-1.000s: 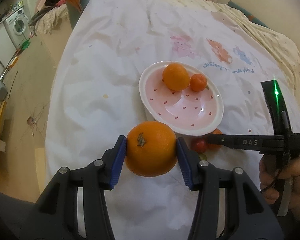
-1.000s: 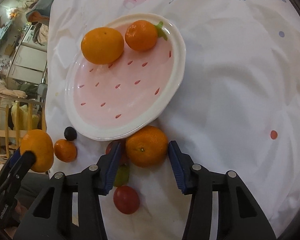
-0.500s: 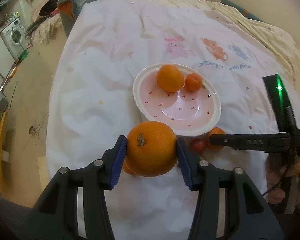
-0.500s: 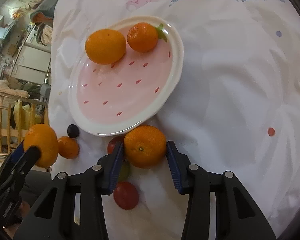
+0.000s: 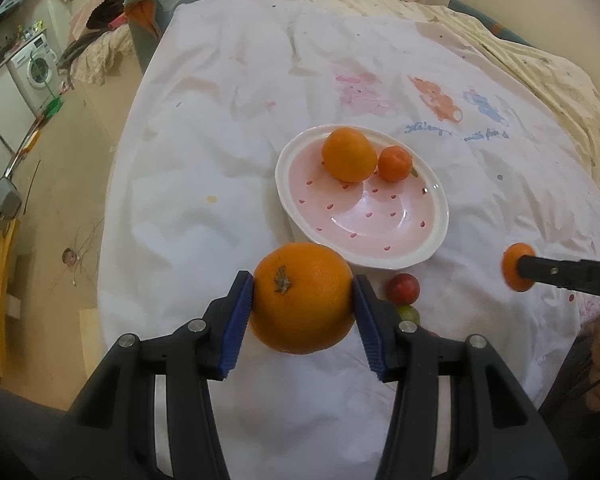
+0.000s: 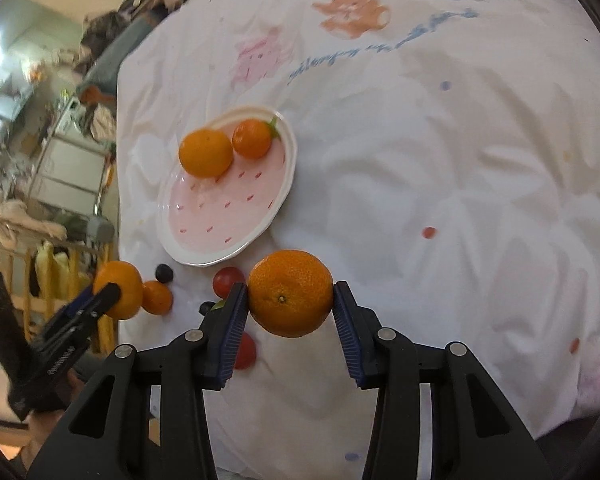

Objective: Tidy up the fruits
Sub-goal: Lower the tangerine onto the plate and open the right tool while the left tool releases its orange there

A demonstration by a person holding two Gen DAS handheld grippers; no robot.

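**Left wrist view: two fruits held, plate ahead**

My left gripper point(image 5: 303, 300) is clamped on a big orange point(image 5: 302, 297); my right gripper point(image 6: 290, 300) pinches a mandarin point(image 6: 290, 293). The plate point(image 5: 428, 250) lies at one o'clock from my left jaws, eleven from my right, its long axis slanting away; the left looks nearer. A wrinkled white cloth point(image 5: 220, 152) covers the table in a cluttered room.

White printed cloth point(image 5: 228, 152) covered the bed, wrinkled (cartoon animals and blue script at the far side). On it: pink strawberry-pattern plate point(image 5: 432, 248), red fruit point(image 5: 403, 288) just beside the plate's near rim, green one point(image 5: 410, 314), dark berry point(image 6: 164, 273), small orange point(image 6: 157, 298), second red fruit point(image 6: 246, 354).
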